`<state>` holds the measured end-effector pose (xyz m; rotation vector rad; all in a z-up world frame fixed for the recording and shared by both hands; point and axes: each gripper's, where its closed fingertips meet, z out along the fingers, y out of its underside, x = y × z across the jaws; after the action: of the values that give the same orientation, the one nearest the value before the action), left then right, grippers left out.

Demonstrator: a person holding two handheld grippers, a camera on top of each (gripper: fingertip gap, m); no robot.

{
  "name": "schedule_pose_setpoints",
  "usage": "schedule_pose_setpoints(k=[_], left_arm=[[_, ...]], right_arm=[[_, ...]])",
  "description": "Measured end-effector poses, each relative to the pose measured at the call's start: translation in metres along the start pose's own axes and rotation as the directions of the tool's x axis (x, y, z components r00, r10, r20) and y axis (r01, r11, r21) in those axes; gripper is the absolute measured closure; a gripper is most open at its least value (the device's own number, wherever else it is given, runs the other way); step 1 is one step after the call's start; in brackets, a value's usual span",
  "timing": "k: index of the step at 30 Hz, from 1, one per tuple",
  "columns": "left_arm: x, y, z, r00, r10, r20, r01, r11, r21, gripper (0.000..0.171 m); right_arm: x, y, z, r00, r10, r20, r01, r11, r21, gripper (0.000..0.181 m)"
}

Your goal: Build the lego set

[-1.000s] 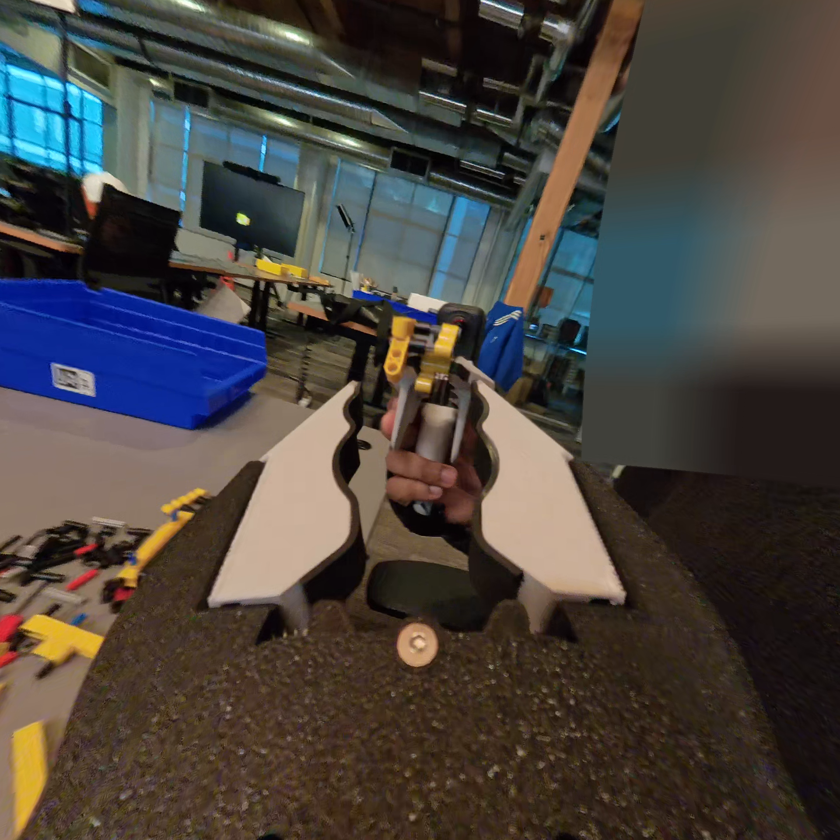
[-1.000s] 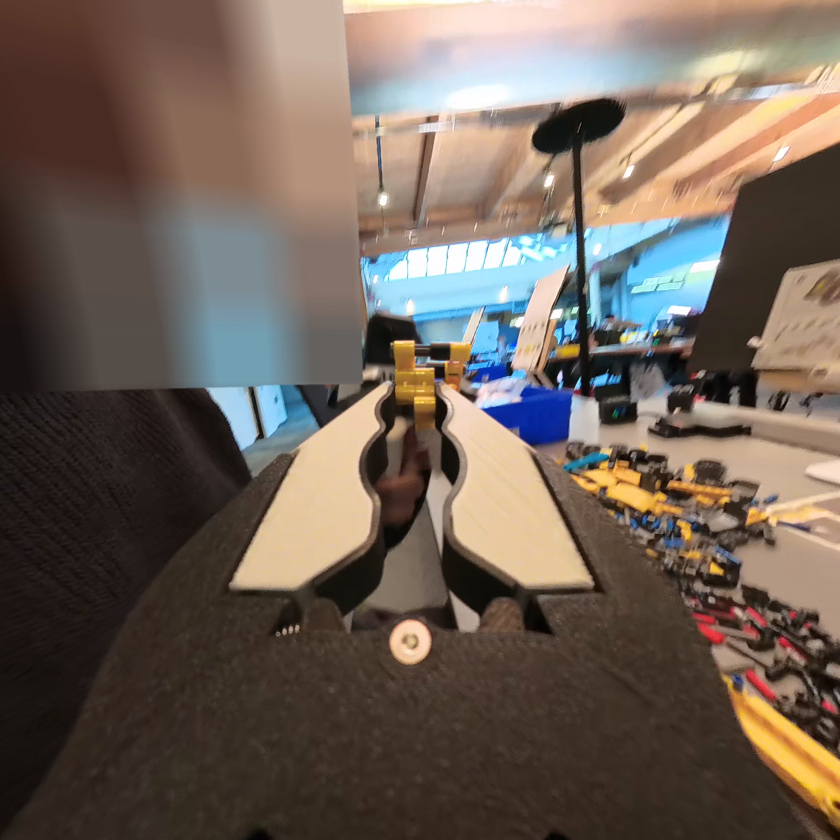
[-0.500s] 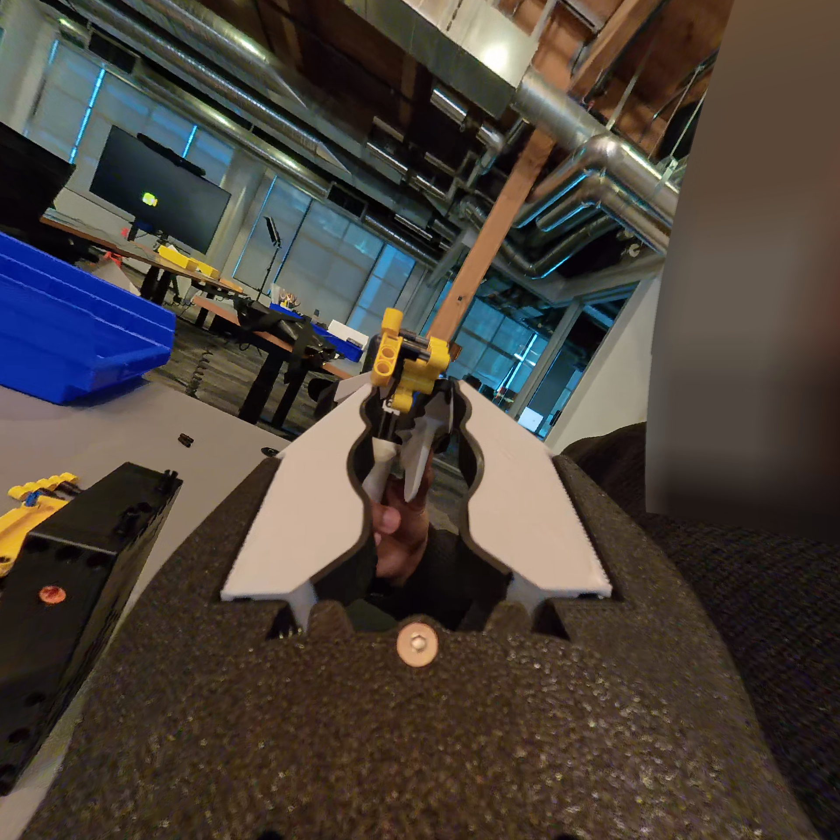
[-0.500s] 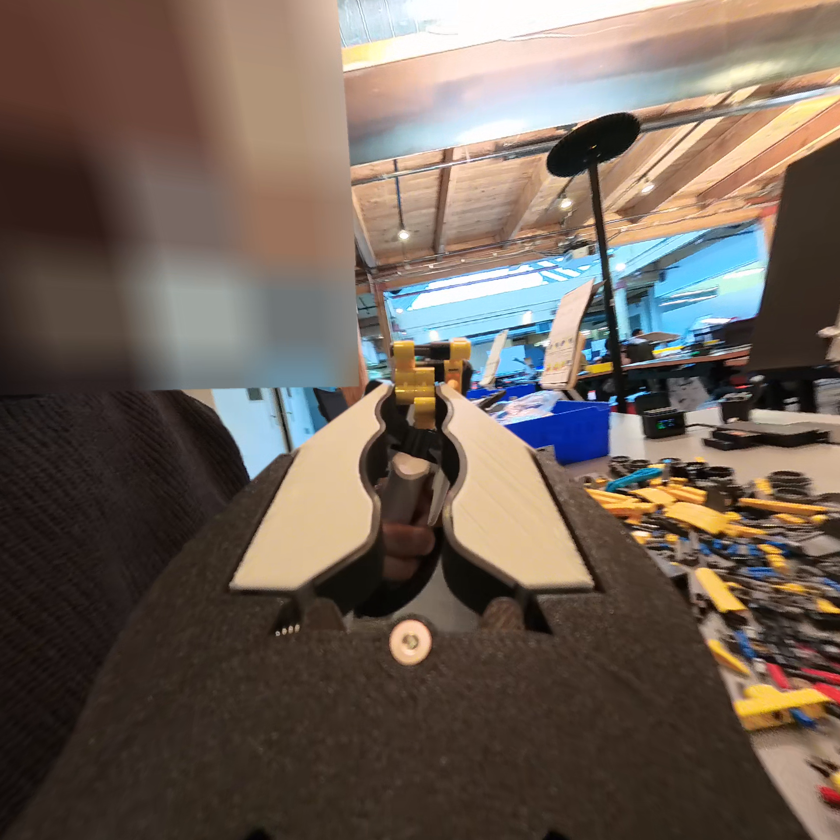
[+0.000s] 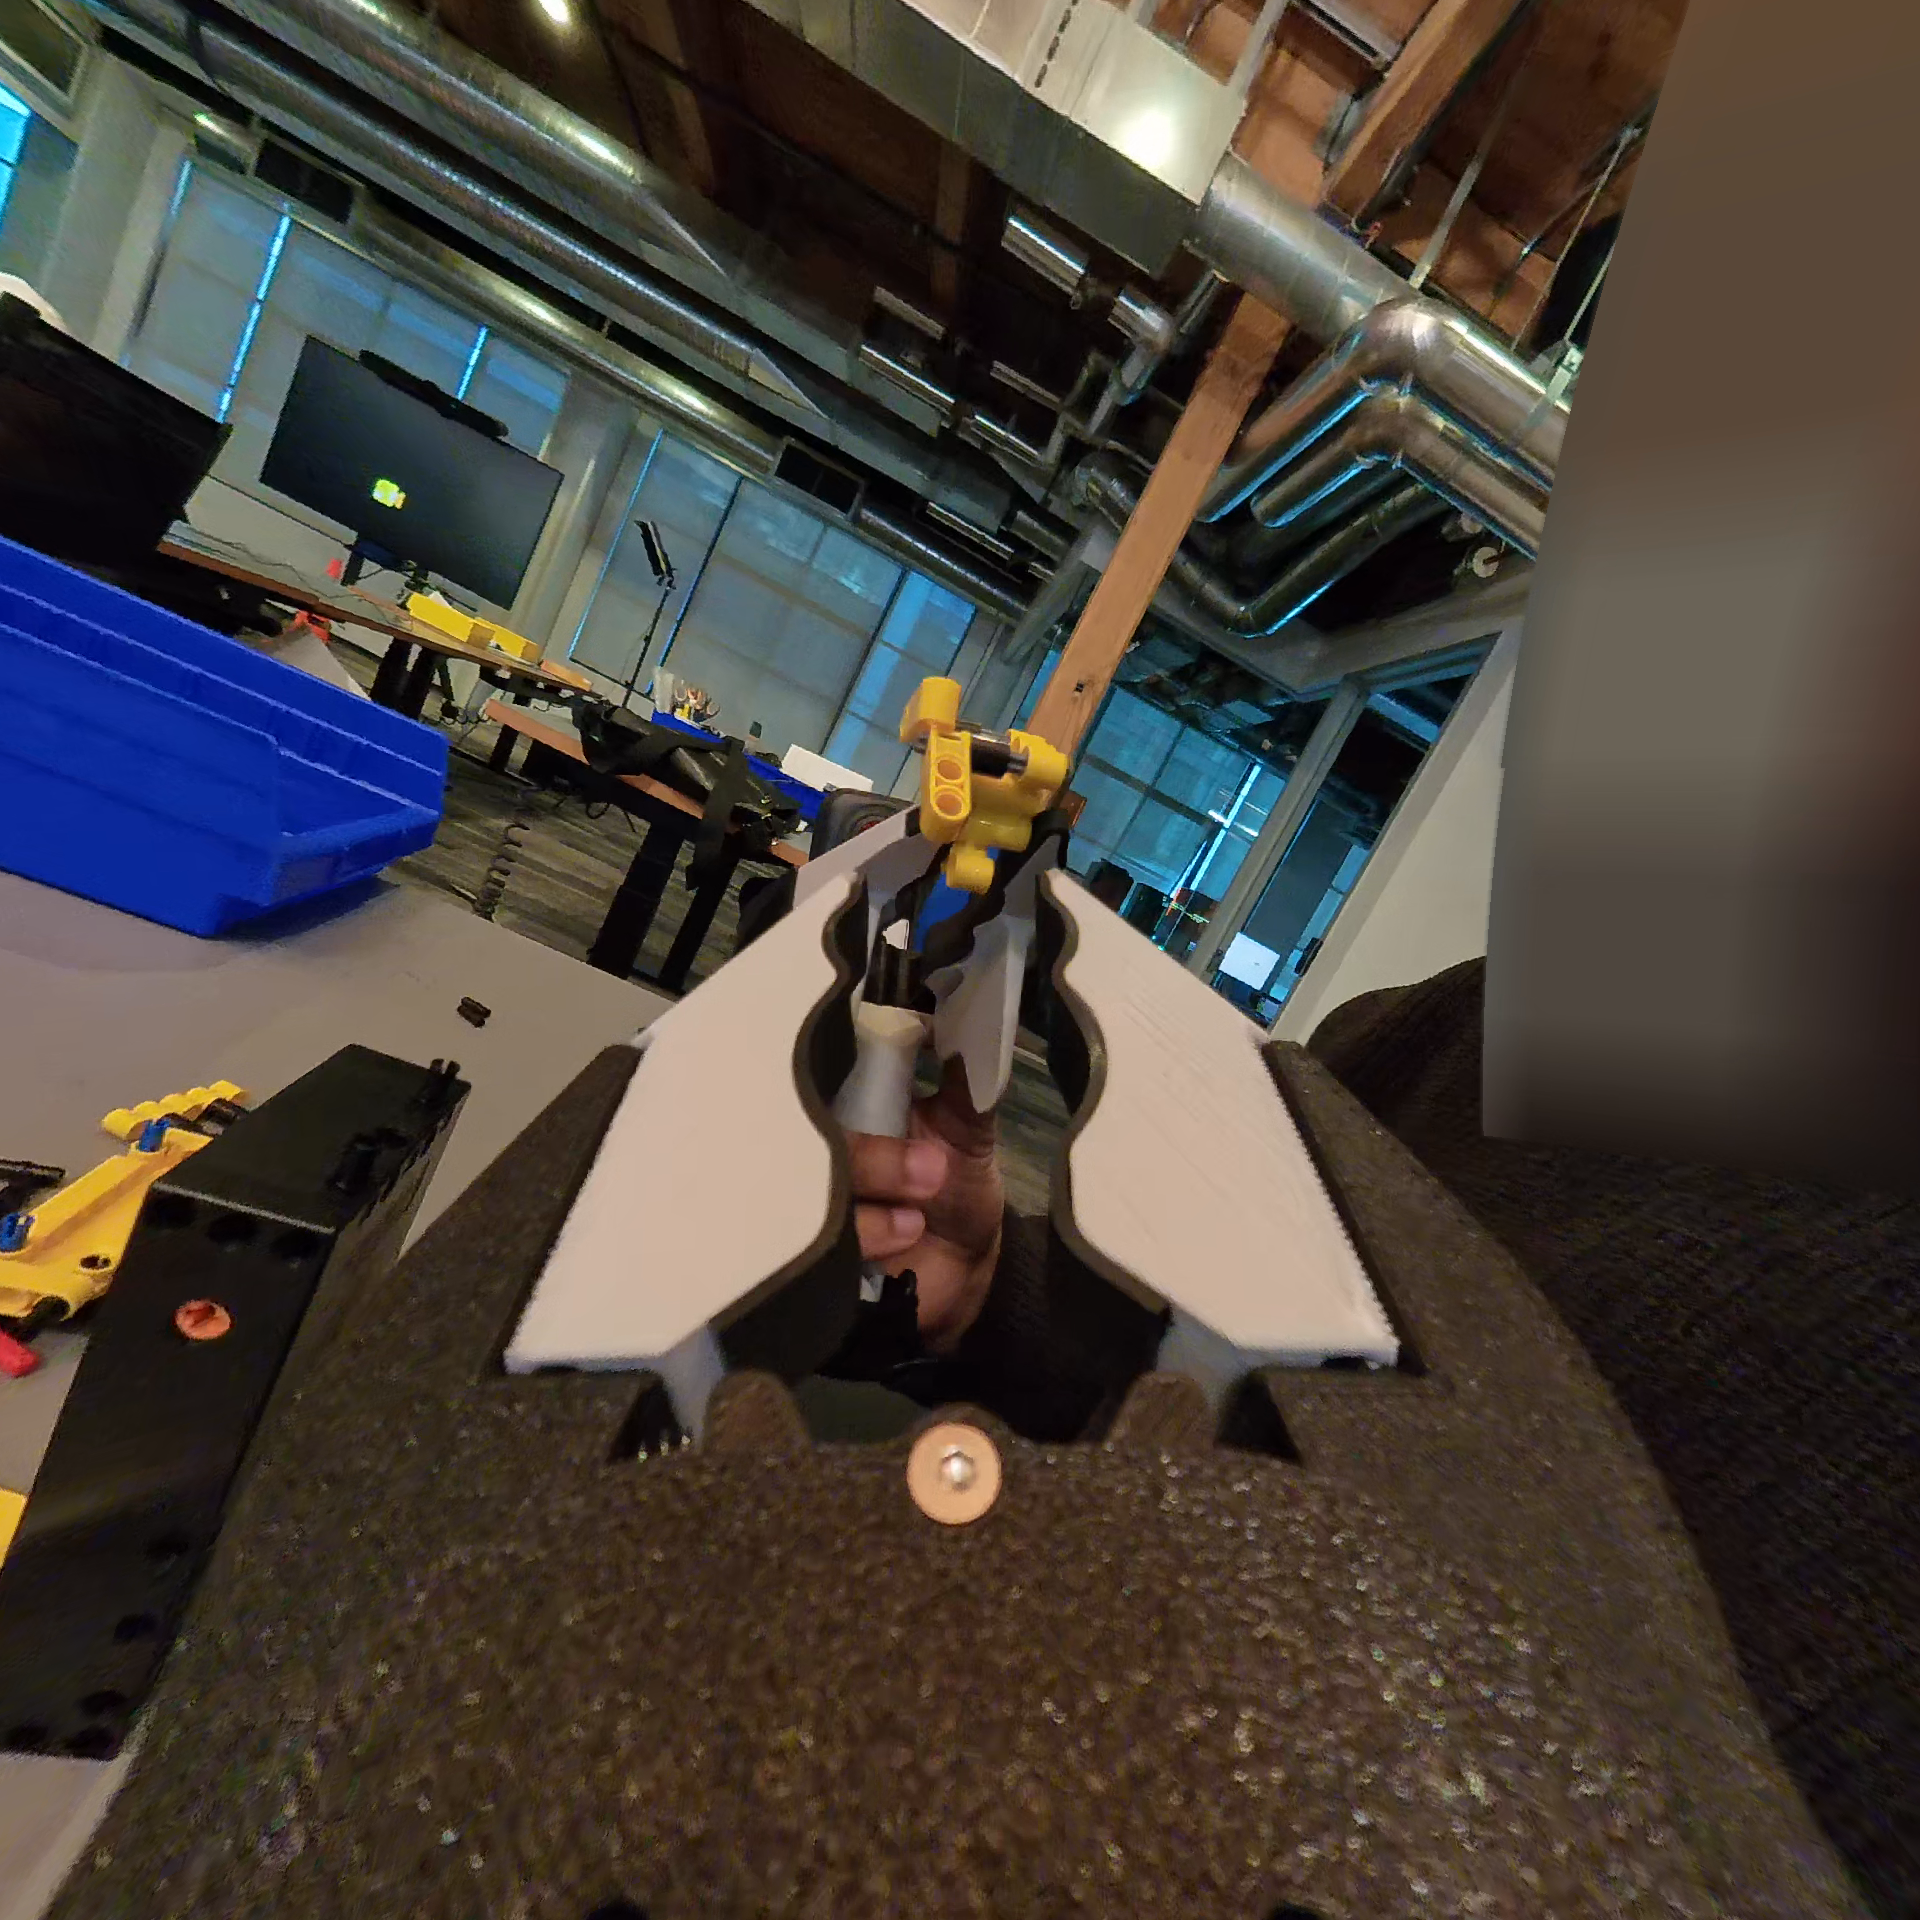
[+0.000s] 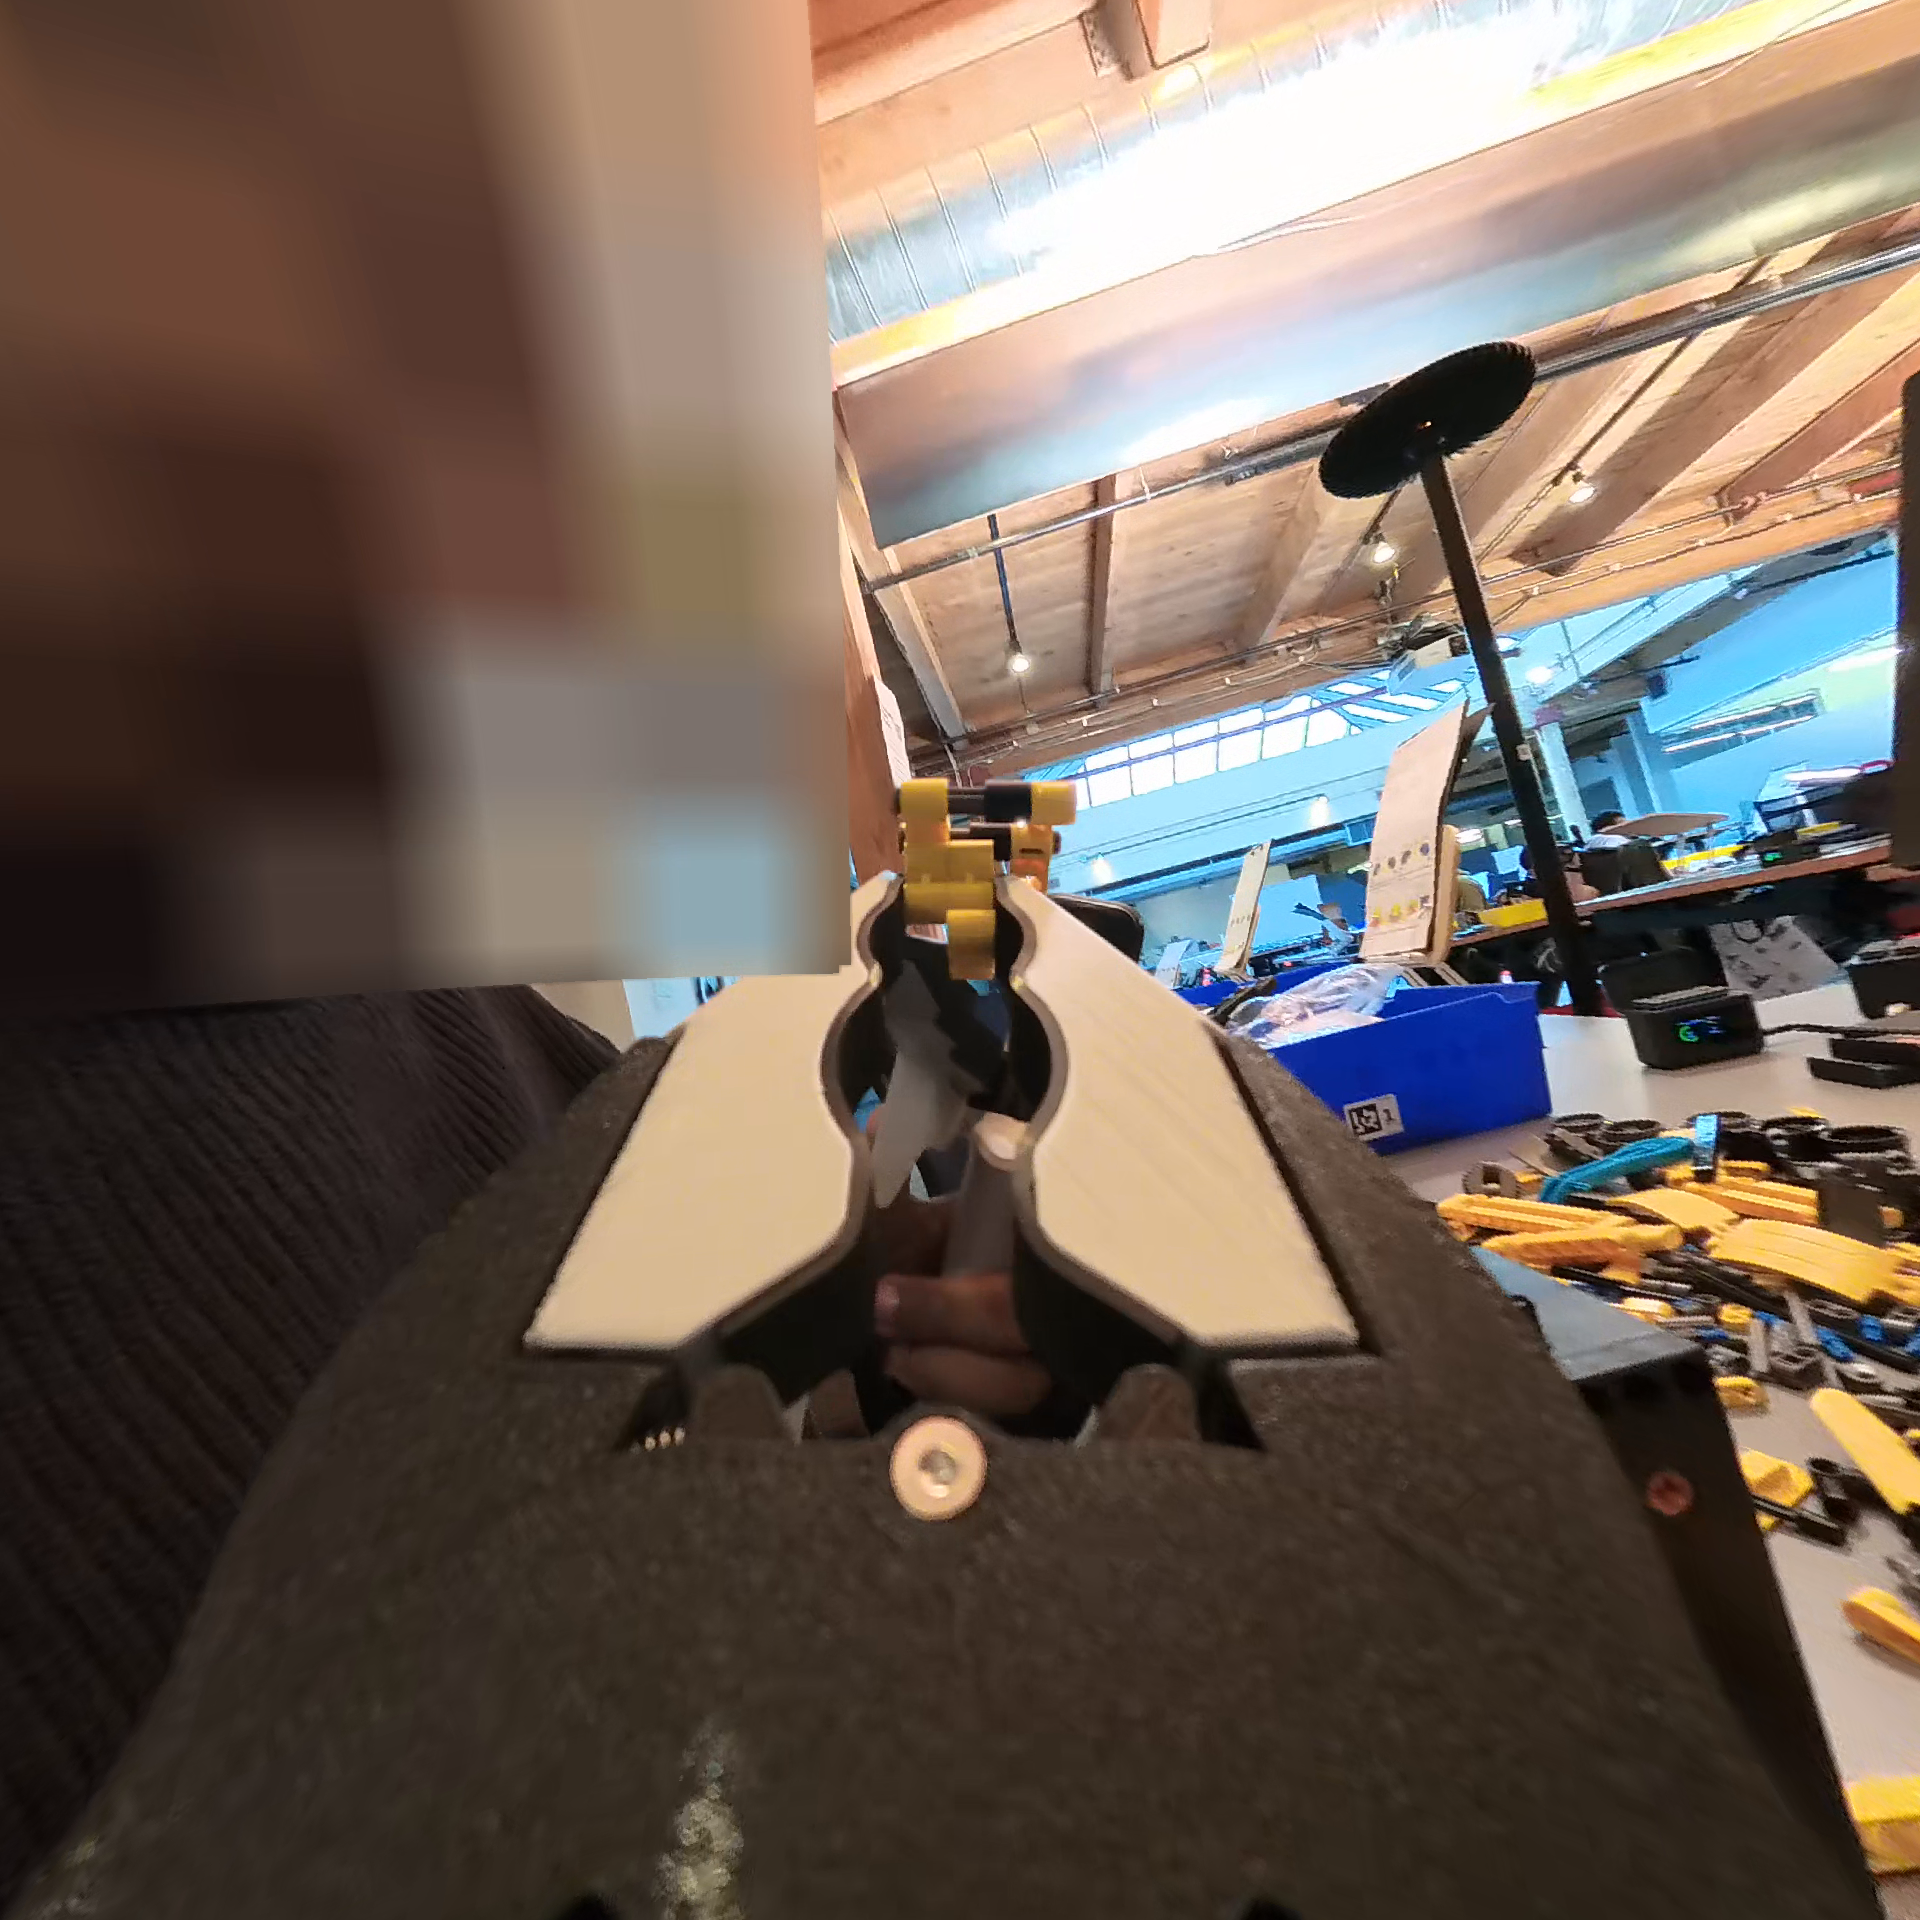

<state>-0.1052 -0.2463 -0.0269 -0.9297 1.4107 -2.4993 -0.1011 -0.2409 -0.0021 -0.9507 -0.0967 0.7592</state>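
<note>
Both our left gripper [image 5: 971, 862] and right gripper [image 6: 961, 914] pinch one small yellow brick assembly [image 5: 982, 784] held aloft between their nearly closed tips.

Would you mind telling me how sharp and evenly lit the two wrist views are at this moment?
Left wrist view: dim and cool-toned, the yellow brick assembly sharp, straight pipes bowed by the wide lens. Right wrist view: warm, the ceiling duct blown out and smeared, the assembly fairly crisp, the loose bricks softer.
</note>
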Motion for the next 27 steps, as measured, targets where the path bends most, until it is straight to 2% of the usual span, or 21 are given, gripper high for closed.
schedule_pose_setpoints(k=[4, 10, 13, 16, 21, 27], left_arm=[[-0.003, -0.001, -0.003, 1.000, 0.013, 0.017, -0.012, 1.000, -0.004, 0.140], [-0.023, -0.028, -0.041, 0.970, 0.153, 0.191, -0.157, 0.988, 0.008, 0.140], [-0.039, -0.023, -0.053, 0.931, 0.230, 0.283, -0.218, 0.973, -0.074, 0.139], [-0.055, -0.012, -0.056, 0.898, 0.293, 0.329, -0.249, 0.953, -0.170, 0.138], [-0.072, -0.001, -0.051, 0.881, 0.337, 0.331, -0.259, 0.931, -0.259, 0.136], [-0.085, -0.004, -0.038, 0.896, 0.355, 0.265, -0.270, 0.911, -0.311, 0.134]], right_arm=[[0.000, 0.000, 0.001, 1.000, -0.010, -0.001, 0.010, 1.000, -0.007, 0.166], [0.016, -0.024, -0.018, 0.989, -0.107, -0.106, 0.104, 0.994, -0.031, 0.166], [0.035, -0.029, -0.028, 0.971, -0.142, -0.192, 0.133, 0.989, -0.063, 0.166], [0.047, -0.038, -0.037, 0.962, -0.162, -0.222, 0.153, 0.987, -0.058, 0.166], [0.071, -0.051, -0.045, 0.938, -0.231, -0.259, 0.213, 0.972, -0.095, 0.165], [0.088, -0.053, -0.048, 0.942, -0.256, -0.217, 0.237, 0.965, -0.110, 0.166]])
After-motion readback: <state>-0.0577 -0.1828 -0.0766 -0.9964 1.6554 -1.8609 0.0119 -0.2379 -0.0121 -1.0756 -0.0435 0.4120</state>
